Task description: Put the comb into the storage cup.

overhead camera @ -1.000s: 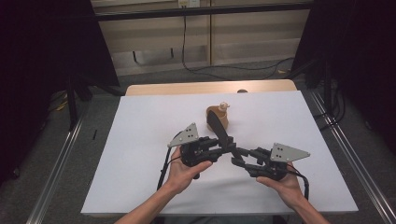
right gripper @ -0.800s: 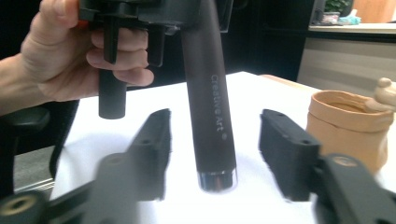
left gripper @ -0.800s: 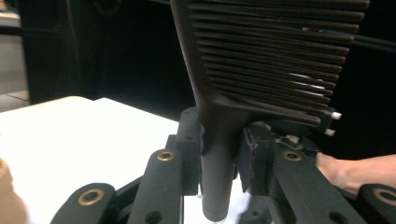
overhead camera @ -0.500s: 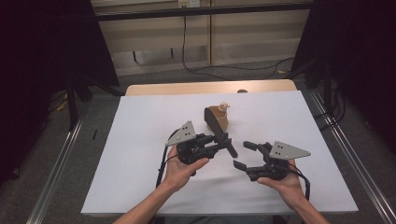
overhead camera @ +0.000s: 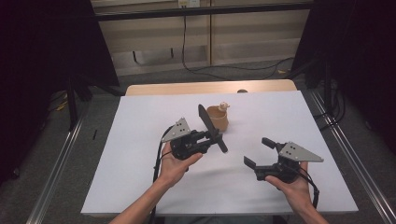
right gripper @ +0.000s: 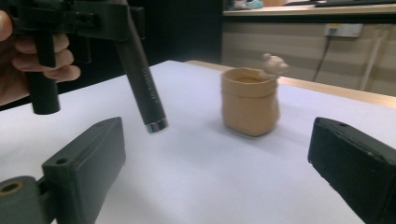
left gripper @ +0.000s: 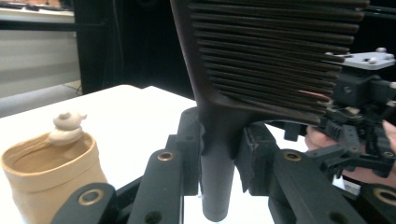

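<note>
Black comb [overhead camera: 211, 127] is clamped at its handle in your left gripper [overhead camera: 201, 141], the long axis slanting up and away toward the tan cup [overhead camera: 218, 118] just behind it. Your right gripper [overhead camera: 259, 151] has just been opening; now its jaws stand wide with nothing between them, well apart from the comb. Left hand is nearer the cup. Count: one comb, one cup, two grippers.

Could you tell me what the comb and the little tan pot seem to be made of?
Comb: probably matte black plastic, moulded teeth, with a shiny metal-looking cap at the handle's end. Tan pot: looks like soft silicone or rubber, with a creased, sack-like wall and dull finish.
</note>
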Action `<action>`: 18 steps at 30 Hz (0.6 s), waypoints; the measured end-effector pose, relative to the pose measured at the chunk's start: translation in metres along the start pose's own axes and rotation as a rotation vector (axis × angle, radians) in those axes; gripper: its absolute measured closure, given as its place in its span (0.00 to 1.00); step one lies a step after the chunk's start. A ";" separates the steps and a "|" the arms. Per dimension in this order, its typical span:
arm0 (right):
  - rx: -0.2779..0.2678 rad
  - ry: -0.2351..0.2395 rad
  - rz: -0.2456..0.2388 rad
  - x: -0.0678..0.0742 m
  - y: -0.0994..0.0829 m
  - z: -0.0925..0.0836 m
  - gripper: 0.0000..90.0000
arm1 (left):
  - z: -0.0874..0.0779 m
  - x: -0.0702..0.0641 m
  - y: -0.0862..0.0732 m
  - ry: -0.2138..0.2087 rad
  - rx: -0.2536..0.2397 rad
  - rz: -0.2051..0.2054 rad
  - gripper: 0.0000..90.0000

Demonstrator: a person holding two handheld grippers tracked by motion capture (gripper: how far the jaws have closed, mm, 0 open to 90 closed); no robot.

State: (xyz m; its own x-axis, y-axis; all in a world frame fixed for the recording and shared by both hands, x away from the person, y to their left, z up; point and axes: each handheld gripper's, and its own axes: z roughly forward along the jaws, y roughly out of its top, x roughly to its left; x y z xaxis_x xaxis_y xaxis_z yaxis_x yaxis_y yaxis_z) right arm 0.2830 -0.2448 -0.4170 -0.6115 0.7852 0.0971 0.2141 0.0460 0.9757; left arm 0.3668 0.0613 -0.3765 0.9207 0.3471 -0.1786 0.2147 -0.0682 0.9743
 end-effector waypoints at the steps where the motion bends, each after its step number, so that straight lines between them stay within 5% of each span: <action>1: 0.000 -0.018 0.005 0.000 0.000 -0.002 0.04 | 0.000 0.001 0.000 0.009 0.002 -0.005 0.81; 7: 0.026 -0.099 -0.003 -0.001 -0.001 -0.011 0.01 | -0.001 0.006 0.001 0.017 0.028 0.003 0.81; 13: -0.017 -0.146 0.020 -0.005 -0.002 -0.026 0.02 | -0.002 0.009 0.007 0.042 0.036 0.010 0.81; 18: -0.030 -0.220 -0.015 -0.008 -0.007 -0.038 0.01 | -0.006 0.011 0.008 0.075 0.041 0.015 0.81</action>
State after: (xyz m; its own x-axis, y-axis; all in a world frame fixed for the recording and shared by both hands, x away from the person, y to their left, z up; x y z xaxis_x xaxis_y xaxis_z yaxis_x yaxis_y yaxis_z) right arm 0.2573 -0.2748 -0.4173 -0.4326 0.9007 0.0410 0.1817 0.0425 0.9824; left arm 0.3764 0.0698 -0.3696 0.8971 0.4148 -0.1519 0.2157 -0.1111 0.9701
